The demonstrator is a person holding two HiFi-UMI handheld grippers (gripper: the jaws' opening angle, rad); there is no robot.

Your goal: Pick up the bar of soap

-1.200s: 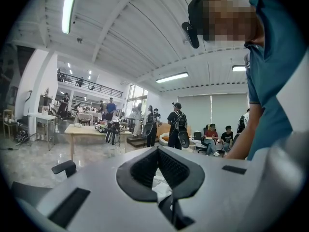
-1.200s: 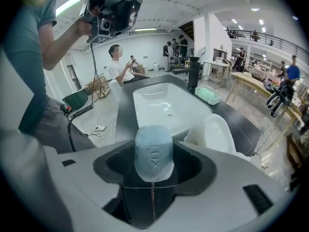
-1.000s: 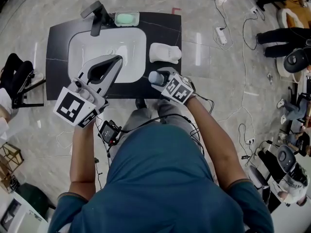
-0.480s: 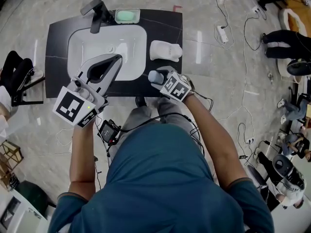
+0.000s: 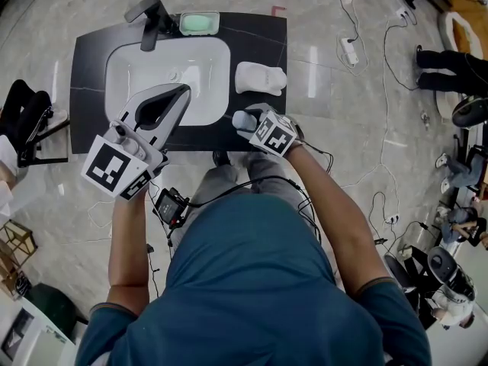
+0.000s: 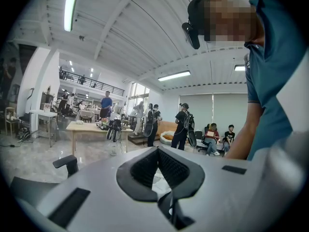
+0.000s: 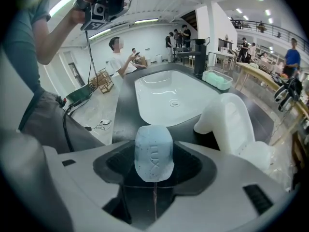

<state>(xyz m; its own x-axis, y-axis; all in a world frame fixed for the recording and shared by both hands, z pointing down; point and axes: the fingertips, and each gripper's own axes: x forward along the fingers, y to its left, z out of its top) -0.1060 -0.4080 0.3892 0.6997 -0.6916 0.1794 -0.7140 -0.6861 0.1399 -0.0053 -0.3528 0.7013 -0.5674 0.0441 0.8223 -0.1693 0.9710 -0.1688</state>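
1. The right gripper (image 7: 153, 169) has its jaws clamped on the bar of soap (image 7: 153, 146), whose lower end is hidden between them.
2. The bar of soap hangs over the counter's (image 5: 88, 67) near edge, at 5 o'clock from the basin (image 5: 206, 65).
3. The left gripper (image 6: 157, 150) has its jaws closed and empty, over the basin's 7 o'clock rim.

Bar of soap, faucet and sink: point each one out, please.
bar of soap (image 7: 153, 151): right gripper view, embossed face, held between the jaws.
faucet (image 5: 151, 30): head view, middle of the black spout.
sink (image 5: 194, 71): head view, bare white basin floor.
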